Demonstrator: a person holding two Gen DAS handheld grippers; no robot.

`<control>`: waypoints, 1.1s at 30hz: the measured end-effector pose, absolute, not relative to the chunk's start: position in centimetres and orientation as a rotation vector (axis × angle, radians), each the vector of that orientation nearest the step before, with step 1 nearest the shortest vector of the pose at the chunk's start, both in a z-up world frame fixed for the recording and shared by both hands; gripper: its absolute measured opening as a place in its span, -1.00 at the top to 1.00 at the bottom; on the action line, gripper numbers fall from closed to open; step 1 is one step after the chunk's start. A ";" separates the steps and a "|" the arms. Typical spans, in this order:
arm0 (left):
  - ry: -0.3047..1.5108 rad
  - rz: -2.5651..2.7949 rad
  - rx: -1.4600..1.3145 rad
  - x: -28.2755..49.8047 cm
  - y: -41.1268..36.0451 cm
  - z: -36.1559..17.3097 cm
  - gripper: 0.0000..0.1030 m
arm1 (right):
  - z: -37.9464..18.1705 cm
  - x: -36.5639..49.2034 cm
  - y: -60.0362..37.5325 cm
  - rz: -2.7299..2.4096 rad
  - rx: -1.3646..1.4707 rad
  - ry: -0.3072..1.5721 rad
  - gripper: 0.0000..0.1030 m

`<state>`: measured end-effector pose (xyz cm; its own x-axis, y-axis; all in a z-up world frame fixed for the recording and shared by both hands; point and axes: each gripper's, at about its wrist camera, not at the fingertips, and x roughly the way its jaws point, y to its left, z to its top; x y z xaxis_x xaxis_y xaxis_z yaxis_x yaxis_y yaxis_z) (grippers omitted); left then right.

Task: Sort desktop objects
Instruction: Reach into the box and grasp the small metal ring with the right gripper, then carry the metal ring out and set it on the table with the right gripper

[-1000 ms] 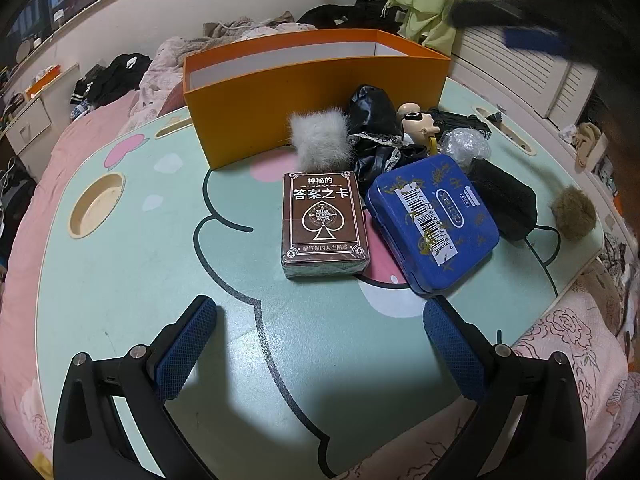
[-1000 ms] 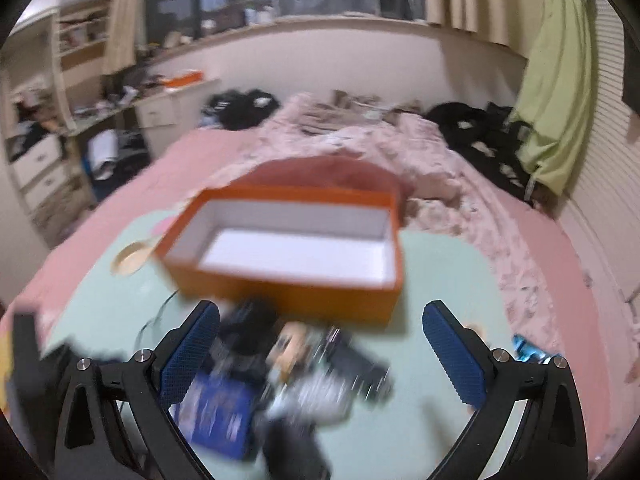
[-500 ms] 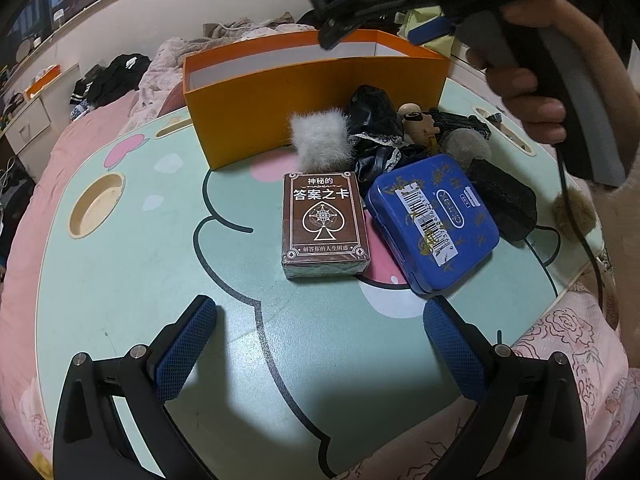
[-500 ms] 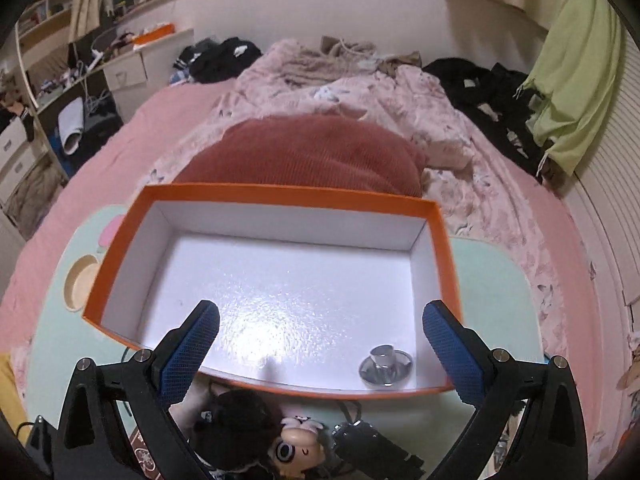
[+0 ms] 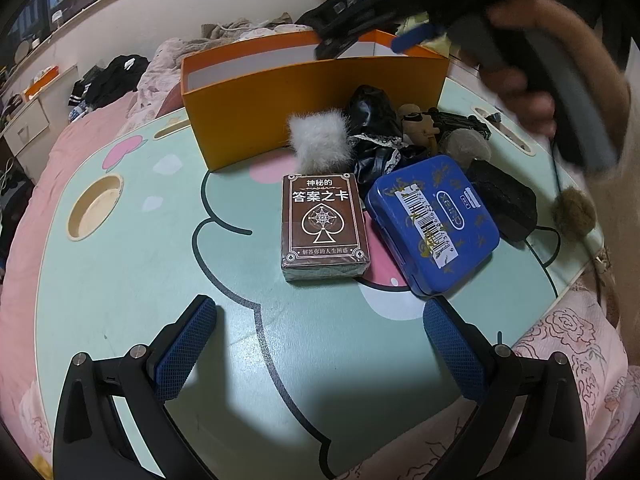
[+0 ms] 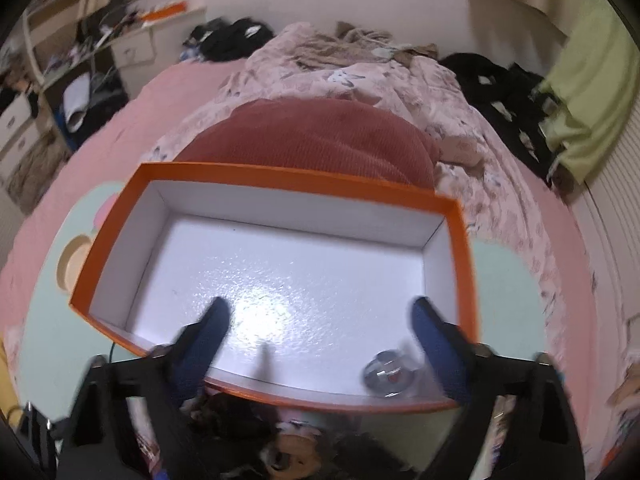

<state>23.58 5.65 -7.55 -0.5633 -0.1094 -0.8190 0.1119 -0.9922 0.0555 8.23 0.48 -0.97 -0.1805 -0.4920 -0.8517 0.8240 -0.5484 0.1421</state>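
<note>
An orange box (image 5: 312, 92) with a white inside (image 6: 280, 276) stands at the back of the green table (image 5: 120, 248). A small shiny metal piece (image 6: 386, 368) lies in its near right corner. In front of the box lie a brown card pack (image 5: 322, 226), a blue tin (image 5: 434, 222), a white fur ball (image 5: 320, 142), a black cloth (image 5: 374, 120), a small doll (image 5: 418, 122) and a black pouch (image 5: 500, 200). My left gripper (image 5: 320, 344) is open and empty, low over the table before the card pack. My right gripper (image 6: 320, 320) is open and empty above the box; it also shows in the left wrist view (image 5: 416, 34).
A brown fur ball (image 5: 574, 212) sits at the table's right edge. A round cup recess (image 5: 94, 206) is at the table's left. A red cushion (image 6: 312, 140) and pink bedding (image 6: 360, 76) lie behind the box. Drawers (image 6: 24, 120) stand far left.
My right gripper has swung in over the orange box and come lower and closer to it. A shiny metal piece now lies in the box. My left gripper has not moved.
</note>
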 end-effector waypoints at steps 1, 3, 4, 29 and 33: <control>0.004 -2.672 1.399 23.5 5.7 -7.5 -0.99 | -0.3 7.1 0.5 -1.827 1.172 0.458 -0.31; 0.005 -2.673 1.398 23.5 5.7 -7.5 -0.99 | 0.5 4.9 0.6 -1.762 1.240 0.461 -0.15; 0.005 -2.673 1.398 23.5 5.8 -7.5 -0.99 | 0.7 3.9 0.4 -1.713 1.281 0.476 0.06; 0.017 -2.692 1.390 23.0 4.9 -7.7 -0.99 | -6.0 4.5 -1.6 -1.196 1.631 0.998 0.69; 0.017 -2.692 1.388 23.0 4.9 -7.7 -0.99 | -2.3 3.4 0.1 -1.301 1.561 0.830 0.69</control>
